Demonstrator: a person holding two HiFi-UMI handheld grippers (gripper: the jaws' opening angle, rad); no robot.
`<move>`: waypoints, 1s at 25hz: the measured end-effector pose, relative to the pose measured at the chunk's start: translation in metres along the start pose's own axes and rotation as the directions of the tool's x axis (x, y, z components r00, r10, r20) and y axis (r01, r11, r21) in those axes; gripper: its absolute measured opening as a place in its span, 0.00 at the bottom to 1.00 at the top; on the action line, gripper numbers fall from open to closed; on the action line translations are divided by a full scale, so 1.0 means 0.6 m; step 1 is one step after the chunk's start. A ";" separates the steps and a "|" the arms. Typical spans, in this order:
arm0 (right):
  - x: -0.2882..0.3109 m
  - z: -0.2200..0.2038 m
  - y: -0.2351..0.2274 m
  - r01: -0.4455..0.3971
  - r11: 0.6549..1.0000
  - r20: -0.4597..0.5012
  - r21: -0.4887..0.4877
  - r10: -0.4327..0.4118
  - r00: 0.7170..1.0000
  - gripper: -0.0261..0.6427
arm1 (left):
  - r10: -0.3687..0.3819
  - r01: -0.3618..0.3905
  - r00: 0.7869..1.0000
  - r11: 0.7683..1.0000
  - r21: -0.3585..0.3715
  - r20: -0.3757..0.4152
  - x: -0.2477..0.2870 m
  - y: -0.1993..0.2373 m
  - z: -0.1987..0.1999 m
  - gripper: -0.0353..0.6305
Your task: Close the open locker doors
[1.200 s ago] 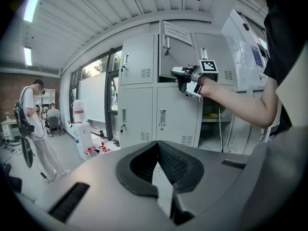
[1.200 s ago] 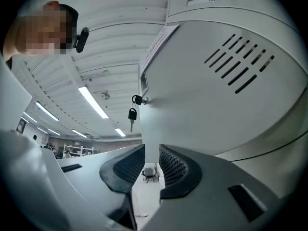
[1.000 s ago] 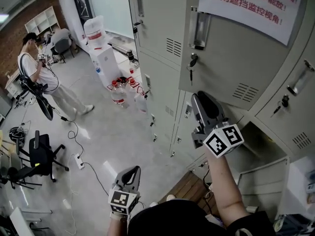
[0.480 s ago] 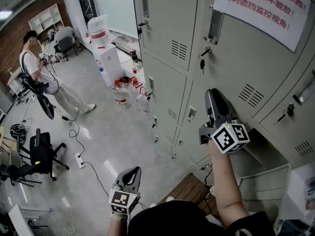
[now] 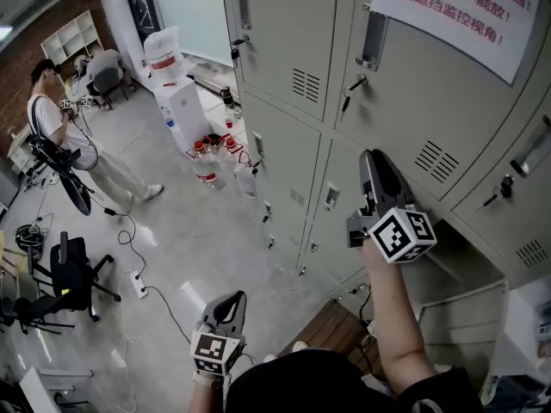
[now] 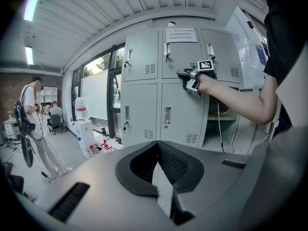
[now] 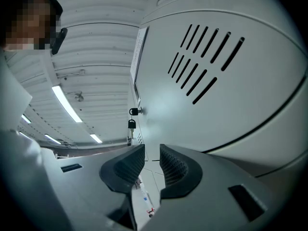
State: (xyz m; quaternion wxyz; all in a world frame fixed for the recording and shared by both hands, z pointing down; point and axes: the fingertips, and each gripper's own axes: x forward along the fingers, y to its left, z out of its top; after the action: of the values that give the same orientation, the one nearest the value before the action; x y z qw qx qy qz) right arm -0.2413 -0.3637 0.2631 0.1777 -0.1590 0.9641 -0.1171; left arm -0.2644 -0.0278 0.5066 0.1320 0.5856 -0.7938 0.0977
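Note:
The grey upper locker door carries a white notice with red print and a key in its lock. It now lies about flush with its neighbours. My right gripper points up at the door's lower part, beside the vent slots. Its jaws stand slightly apart with nothing between them. In the right gripper view the door fills the frame. My left gripper hangs low, away from the lockers, its pads touching. To the lower right a compartment stands open.
A person stands far left near a water dispenser and several bottles. An office chair and a power strip with cable are on the floor. The open compartment's door juts out beside my right arm.
The notice door swung from clearly ajar to about flush with the other doors, and my right gripper moved in with it toward the lockers. The left gripper stayed put.

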 end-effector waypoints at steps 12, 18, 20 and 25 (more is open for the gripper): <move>-0.061 -0.024 0.047 -0.024 0.999 -0.061 -0.038 0.021 0.998 0.18 | -0.041 0.041 0.999 0.999 0.011 0.035 -0.025 -0.003 0.003 0.08; -0.125 -0.047 0.079 -0.013 0.998 -0.094 -0.064 0.006 0.996 0.12 | -0.084 0.083 0.995 0.996 0.021 0.054 -0.038 -0.012 0.002 0.08; -0.149 -0.052 0.094 -0.014 0.998 -0.103 -0.067 0.007 0.995 0.11 | -0.108 0.107 0.992 0.994 0.023 0.068 -0.043 -0.019 0.005 0.08; -0.220 -0.063 0.122 0.010 0.995 -0.131 -0.094 -0.023 0.991 0.10 | -0.195 0.192 0.977 0.980 0.042 0.091 -0.051 -0.049 0.011 0.08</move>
State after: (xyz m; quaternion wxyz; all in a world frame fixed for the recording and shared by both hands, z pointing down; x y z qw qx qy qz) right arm -0.1583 -0.2441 0.3172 0.1049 -0.1670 0.9768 -0.0836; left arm -0.2283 -0.0106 0.4903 0.0933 0.6662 -0.7366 0.0697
